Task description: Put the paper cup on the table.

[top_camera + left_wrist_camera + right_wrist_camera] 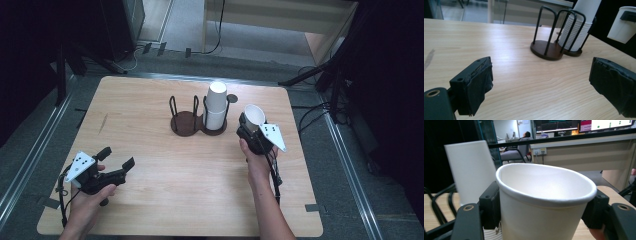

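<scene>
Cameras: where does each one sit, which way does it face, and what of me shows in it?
High view: above your side of the table, looking forward and down; both forearms, left gripper open, right gripper holding a cup.
Left gripper view: rides the left gripper, low over the table, facing the holder and cup stack.
Right gripper view: rides the right gripper, facing the held cup; a fingertip shows below.
Shared: cup stack in all three.

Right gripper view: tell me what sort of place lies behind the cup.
Probably an office or lab used for recording. Past the paper cup held in the right tool stand a long desk, lit monitors and an office chair; camera-stand legs ring the table.
</scene>
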